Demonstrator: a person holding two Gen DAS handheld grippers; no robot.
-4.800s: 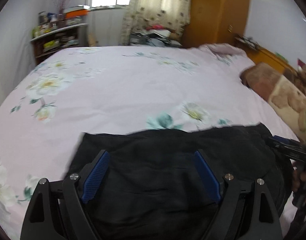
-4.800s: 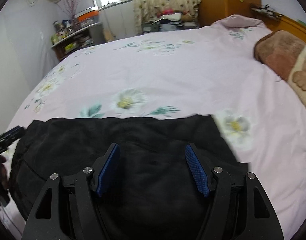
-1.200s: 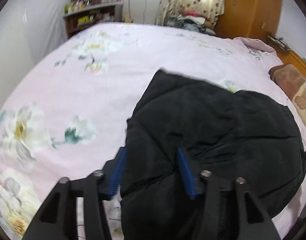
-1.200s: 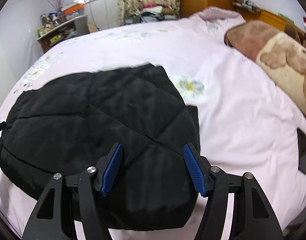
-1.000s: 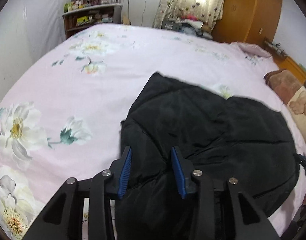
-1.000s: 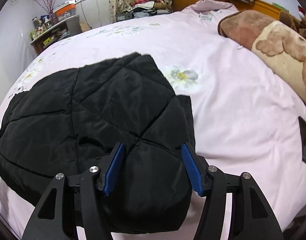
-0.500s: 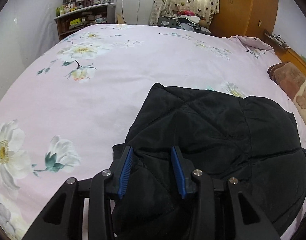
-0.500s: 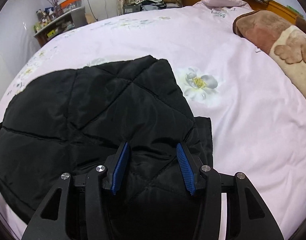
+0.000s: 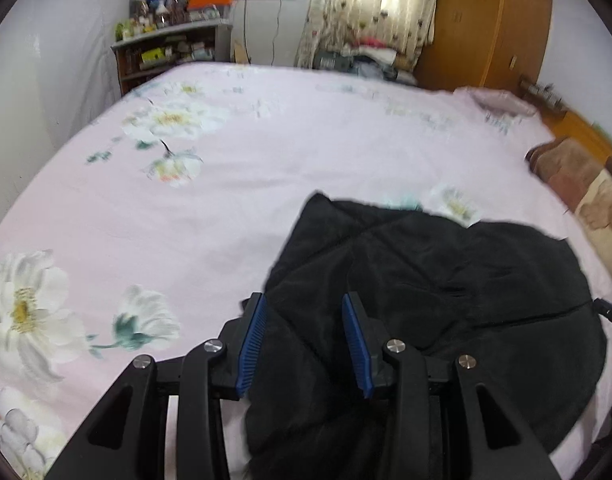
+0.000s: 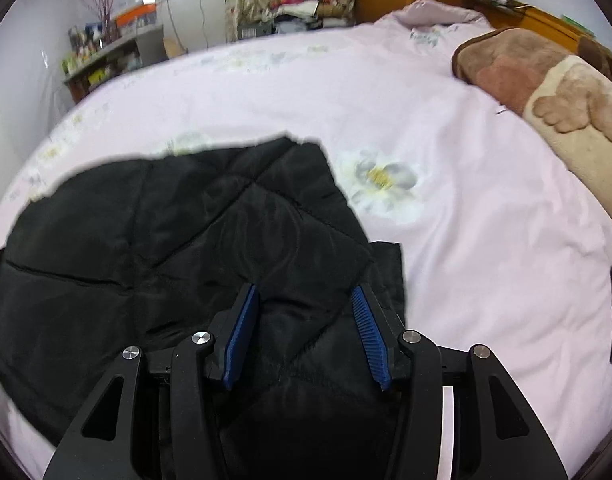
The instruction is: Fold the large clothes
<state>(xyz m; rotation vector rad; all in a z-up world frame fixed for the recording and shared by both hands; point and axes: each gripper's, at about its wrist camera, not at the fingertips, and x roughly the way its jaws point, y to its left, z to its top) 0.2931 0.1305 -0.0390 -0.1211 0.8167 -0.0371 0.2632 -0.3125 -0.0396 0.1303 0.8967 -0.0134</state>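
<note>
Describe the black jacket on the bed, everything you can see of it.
The black jacket is a puffy, quilted garment with diamond stitching and a slight sheen, like padded nylon. It lies bunched in a rounded heap on the pink floral bedspread, near its front edge, with a flat flap of a lower layer showing at its right side. The left gripper and the right gripper each have their blue pads closed on a thick fold of its near edge. No collar or zip can be made out.
</note>
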